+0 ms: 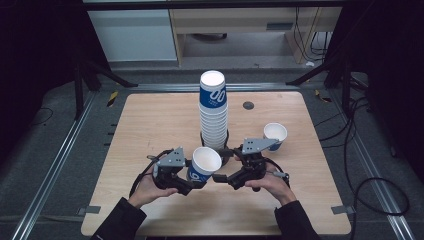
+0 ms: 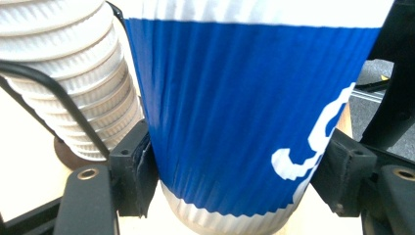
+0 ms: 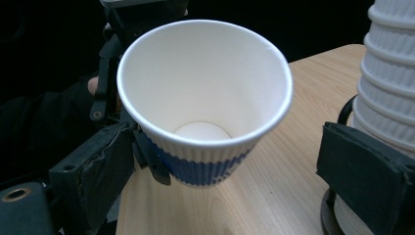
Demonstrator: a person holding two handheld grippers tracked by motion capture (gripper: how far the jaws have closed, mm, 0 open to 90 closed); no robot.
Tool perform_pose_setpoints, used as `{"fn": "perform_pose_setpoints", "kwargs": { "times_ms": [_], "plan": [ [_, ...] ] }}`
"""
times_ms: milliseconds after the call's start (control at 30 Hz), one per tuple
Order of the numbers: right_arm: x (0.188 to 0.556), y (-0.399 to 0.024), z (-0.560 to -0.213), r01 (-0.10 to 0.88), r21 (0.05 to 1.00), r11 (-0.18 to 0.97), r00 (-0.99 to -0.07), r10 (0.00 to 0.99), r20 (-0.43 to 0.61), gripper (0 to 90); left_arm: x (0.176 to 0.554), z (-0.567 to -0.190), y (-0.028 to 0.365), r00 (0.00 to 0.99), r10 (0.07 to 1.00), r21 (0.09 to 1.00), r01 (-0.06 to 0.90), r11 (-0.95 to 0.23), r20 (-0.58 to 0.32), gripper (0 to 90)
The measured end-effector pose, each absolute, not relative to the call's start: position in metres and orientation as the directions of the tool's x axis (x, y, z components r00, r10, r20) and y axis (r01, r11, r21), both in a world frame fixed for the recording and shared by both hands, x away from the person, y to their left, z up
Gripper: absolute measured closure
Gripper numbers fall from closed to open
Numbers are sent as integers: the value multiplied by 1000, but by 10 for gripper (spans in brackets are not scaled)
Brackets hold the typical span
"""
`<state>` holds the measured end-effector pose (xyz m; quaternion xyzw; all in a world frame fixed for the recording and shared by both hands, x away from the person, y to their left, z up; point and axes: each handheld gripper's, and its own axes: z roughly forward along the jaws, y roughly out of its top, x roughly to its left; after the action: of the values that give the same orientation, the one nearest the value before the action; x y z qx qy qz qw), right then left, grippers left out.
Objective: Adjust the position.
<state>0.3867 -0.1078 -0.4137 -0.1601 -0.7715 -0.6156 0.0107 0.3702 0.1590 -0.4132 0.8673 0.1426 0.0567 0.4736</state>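
A blue and white ribbed paper cup (image 1: 204, 164) is being held tilted just in front of a tall stack of cups (image 1: 213, 112), which is standing on a dark round base near the middle of the wooden table (image 1: 150, 125). The left tongs (image 1: 192, 181) are clamped on the cup's blue wall; in the left gripper view both black pads (image 2: 138, 171) are pressing against its sides, low on the body. The cup's open mouth is leaning toward the right tongs (image 1: 225, 165), which are hanging just in front of the stack with their jaws standing wide apart and nothing between them. In the right gripper view the cup's white inside (image 3: 203, 88) is facing the camera, empty, with the stack rising at the far right.

A second single cup (image 1: 275, 135) is sitting upright on the table to the right of the stack, behind the right hand (image 1: 272, 185).

The step in hand appears to be a single cup being carried away from the stack. The next move probably calls for righting the cup and setting it down on bare table clear of the stack, perhaps near the other loose cup, then letting the pads part without tipping it.
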Motion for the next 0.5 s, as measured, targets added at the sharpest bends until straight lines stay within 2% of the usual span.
{"fn": "perform_pose_setpoints", "kwargs": {
  "times_ms": [500],
  "plan": [
    [384,-91,-420,303,935,185,-945,184,270,142,363,-418,143,956,293,838,185,-513,-32,277]
  ]
}}
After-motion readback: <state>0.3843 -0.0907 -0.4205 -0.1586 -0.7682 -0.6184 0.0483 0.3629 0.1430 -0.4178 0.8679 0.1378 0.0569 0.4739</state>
